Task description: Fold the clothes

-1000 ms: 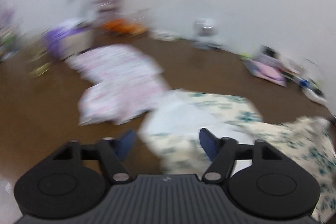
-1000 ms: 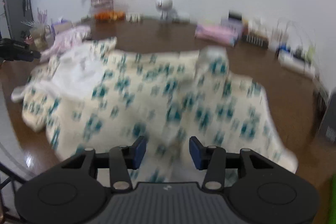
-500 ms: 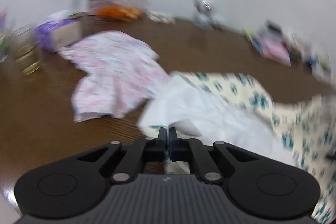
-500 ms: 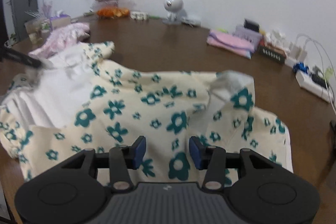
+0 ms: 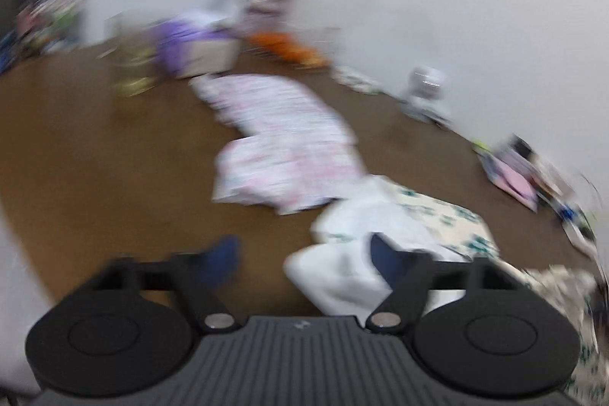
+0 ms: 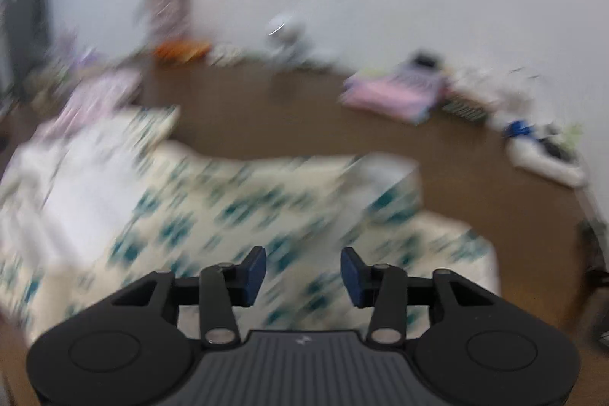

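A: The left gripper (image 5: 304,255), at the bottom of the left wrist view, is standing with its jaws wide apart. They have just been opening, and they are clamping nothing: the white inner side of the cream cotton garment with teal flower print (image 5: 365,246) is lying by the right-hand finger, not pinched. The right gripper (image 6: 303,271) is also gaping, about half spread, and is hovering over the printed cloth at the bottom middle of its frame without pressing on it.

B: Where is the garment sitting?

A: It is lying spread and rumpled on the brown wooden table (image 5: 95,158), filling the lower right of the left view and the whole lower left and centre of the right view (image 6: 236,208).

B: How is it going to handle?

A: I am judging it light, limp and a little slippery. It will be sagging and bunching when lifted, so I would be taking it at a hem or corner, both layers together, such as the turned-up edge at centre right of the right view.

B: What is each camera giving that the other is not?

A: The left one is showing a pink-and-white patterned cloth (image 5: 281,147) lying flat in mid-frame, just touching the garment's edge. The right one is showing the garment's full printed spread and its far flipped corner (image 6: 388,177). Both are blurring badly.
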The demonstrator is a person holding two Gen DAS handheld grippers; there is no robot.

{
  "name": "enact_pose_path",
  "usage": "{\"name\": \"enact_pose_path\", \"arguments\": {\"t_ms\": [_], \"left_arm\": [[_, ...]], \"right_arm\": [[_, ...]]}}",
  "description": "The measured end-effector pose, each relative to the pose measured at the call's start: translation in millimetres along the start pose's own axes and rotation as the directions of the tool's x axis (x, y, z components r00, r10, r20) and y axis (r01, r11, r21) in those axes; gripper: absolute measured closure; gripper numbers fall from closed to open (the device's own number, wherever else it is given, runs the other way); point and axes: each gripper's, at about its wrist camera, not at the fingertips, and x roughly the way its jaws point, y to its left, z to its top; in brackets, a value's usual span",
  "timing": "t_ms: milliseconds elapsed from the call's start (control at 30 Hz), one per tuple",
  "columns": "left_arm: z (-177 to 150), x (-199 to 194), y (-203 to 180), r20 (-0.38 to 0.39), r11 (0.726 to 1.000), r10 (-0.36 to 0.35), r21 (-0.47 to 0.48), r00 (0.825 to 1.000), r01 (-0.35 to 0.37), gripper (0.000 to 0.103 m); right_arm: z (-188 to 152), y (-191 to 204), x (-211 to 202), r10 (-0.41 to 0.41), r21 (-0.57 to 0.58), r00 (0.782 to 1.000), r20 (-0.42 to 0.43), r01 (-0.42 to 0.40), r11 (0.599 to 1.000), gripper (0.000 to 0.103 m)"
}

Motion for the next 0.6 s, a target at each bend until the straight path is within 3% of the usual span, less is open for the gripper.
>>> {"name": "enact_pose_path", "arguments": {"t_ms": [67,133,167,200,233,267,400,500,567,600], "left_arm": [[-1.9,15.3,-16.9,-0.034,0.998,-0.003,0.068,0.999,0.006,0.027],[-4.9,30.5,-21.4,-0.078,0.998,-0.005,0.068,0.997,0.010,0.060],[-7.0,34.3,-18.8,-0.088,0.999,-0.011,0.049,0.996,0.015,0.090],[-9.2,37.7,-15.7,-0.095,0.999,-0.017,0.028,0.995,0.020,0.098],[-11.4,41.2,-12.7,-0.103,1.000,-0.024,0.007,0.994,0.024,0.098],[-13.7,44.6,-9.7,-0.110,0.999,-0.030,-0.014,0.993,0.029,0.100],[-6.4,47.0,-5.1,-0.105,0.994,-0.094,-0.069,0.990,0.087,0.100],[14.3,69.2,-22.5,-0.132,0.990,-0.141,-0.044,0.981,0.136,0.100],[22.1,97.7,-43.6,-0.168,0.993,-0.104,0.036,0.980,0.112,0.098],[24.0,108.2,-52.1,-0.166,0.995,-0.049,0.076,0.985,0.062,0.089]], "right_arm": [[14.0,-17.5,7.7,-0.032,0.033,0.999,0.009,0.031,0.999,0.056],[24.1,-27.7,25.9,-0.021,0.051,1.000,-0.011,0.022,0.998,0.055],[27.4,-31.4,37.8,-0.008,0.068,1.000,-0.025,0.010,0.998,0.054],[28.6,-34.8,50.1,0.002,0.095,0.999,-0.049,0.003,0.996,0.054],[28.3,-38.9,64.1,0.010,0.126,0.996,-0.083,0.000,0.992,0.068],[27.4,-42.3,74.6,0.001,0.148,0.994,-0.108,0.015,0.989,0.100],[25.6,-56.9,66.7,-0.164,0.173,0.984,-0.074,0.175,0.969,0.102],[35.6,-83.2,58.2,-0.221,0.198,0.972,-0.080,0.233,0.952,0.102],[43.3,-101.2,63.0,-0.243,0.183,0.963,-0.119,0.262,0.948,0.099],[45.4,-108.3,64.8,-0.251,0.180,0.959,-0.134,0.273,0.945,0.098]]}}
